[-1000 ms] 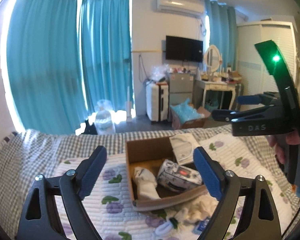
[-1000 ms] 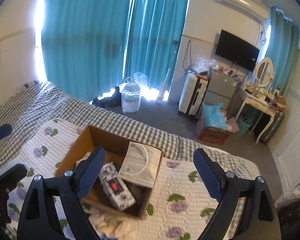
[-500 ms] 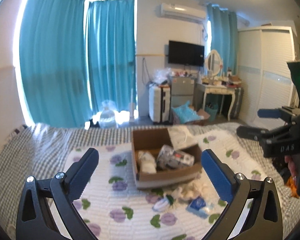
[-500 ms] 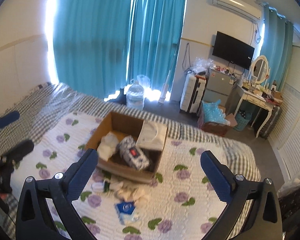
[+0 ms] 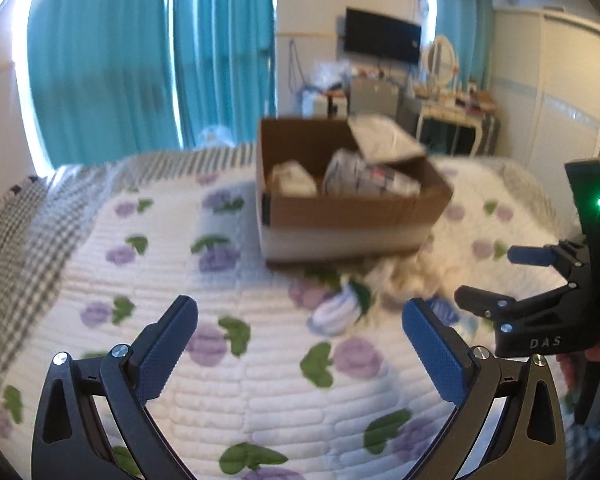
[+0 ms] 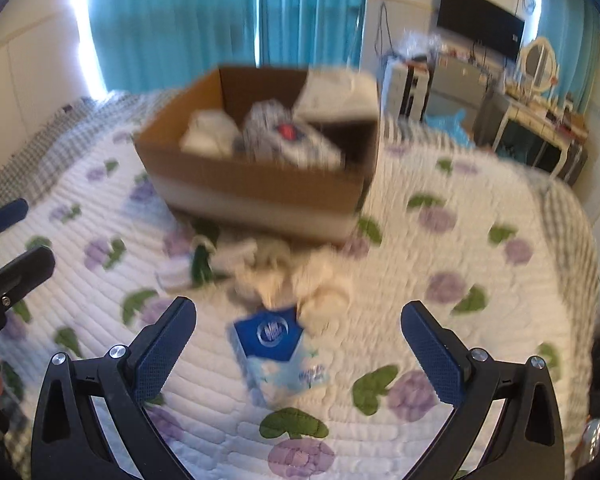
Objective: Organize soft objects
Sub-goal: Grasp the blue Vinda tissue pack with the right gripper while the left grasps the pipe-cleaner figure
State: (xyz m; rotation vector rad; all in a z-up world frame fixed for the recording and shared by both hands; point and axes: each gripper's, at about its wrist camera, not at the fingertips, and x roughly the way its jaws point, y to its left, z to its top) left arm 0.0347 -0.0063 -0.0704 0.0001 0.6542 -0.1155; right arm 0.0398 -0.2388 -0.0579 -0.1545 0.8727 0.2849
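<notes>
A brown cardboard box (image 5: 352, 212) (image 6: 256, 188) stands on the quilted bed and holds a white cloth, a patterned tissue pack (image 6: 288, 140) and a face mask on its rim (image 6: 336, 92). In front of it lie a cream cloth pile (image 6: 288, 276), a rolled white and green sock (image 5: 336, 308) (image 6: 188, 268) and a blue tissue pack (image 6: 276, 356). My left gripper (image 5: 300, 344) is open and empty, low over the quilt, the sock just beyond it. My right gripper (image 6: 298, 344) is open and empty, with the blue tissue pack between its fingers' line.
The bed's floral quilt (image 5: 220, 380) lies over a grey checked blanket (image 5: 28, 248). Teal curtains (image 5: 140, 60), a TV, a dressing table (image 6: 540, 120) and a wardrobe stand beyond the bed. The other gripper shows at the right of the left wrist view (image 5: 540, 312).
Both grippers have dropped toward the bed and moved closer to the loose items in front of the box. Both stay open and empty. The views are motion-blurred.
</notes>
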